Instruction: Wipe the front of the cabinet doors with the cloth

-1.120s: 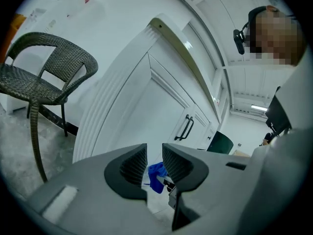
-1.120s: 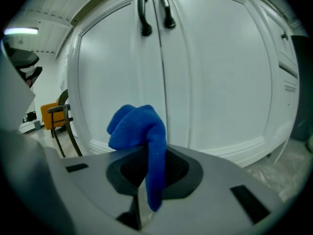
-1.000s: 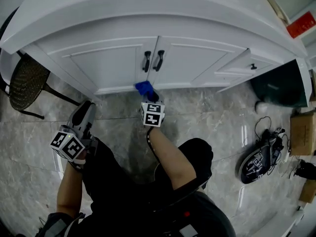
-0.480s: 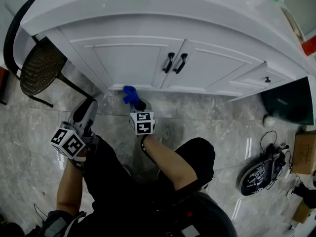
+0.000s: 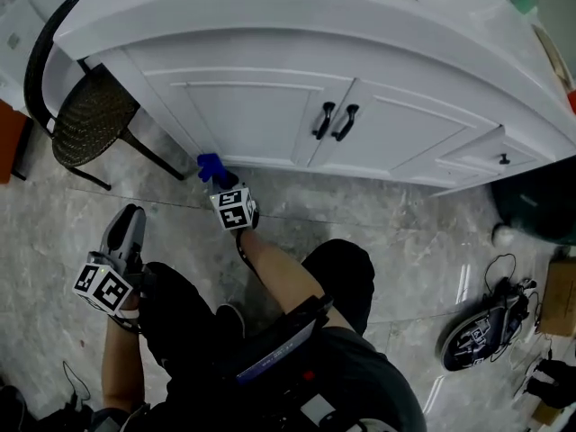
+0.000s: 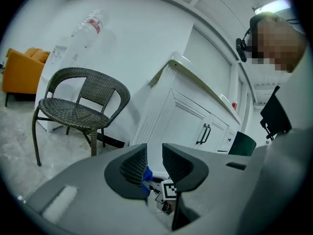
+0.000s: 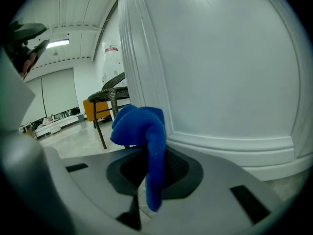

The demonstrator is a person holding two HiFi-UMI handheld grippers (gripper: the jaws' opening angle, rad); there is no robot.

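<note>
The wide white cabinet [image 5: 297,25] fills the top of the head view, with its two panelled doors meeting at a pair of black bar handles [image 5: 335,121]. A dark wicker chair [image 5: 85,120] stands just off the cabinet's left end. What has changed in the last second is the place of the wiping stroke. The right gripper [image 5: 220,184] was below the handles at the cabinet's middle, then slid leftward along the foot of the left door [image 5: 243,115], and now sits at the cabinet's lower left corner. Its jaws are clamped on the crumpled blue cloth [image 5: 210,164], which in the right gripper view bunches above the jaws and hangs down between them, right up against the white moulding at the base of the door. I cannot tell whether the cloth actually presses on the panel. The left gripper [image 5: 126,223] hangs low by the person's knee, well away from the cabinet. Its jaws stand a narrow gap apart with nothing between them. By my reading the bottom edge of the left door has had one pass and the stroke has run out of door. The upper panel and the right door [image 5: 414,138] likely still need wiping.
</note>
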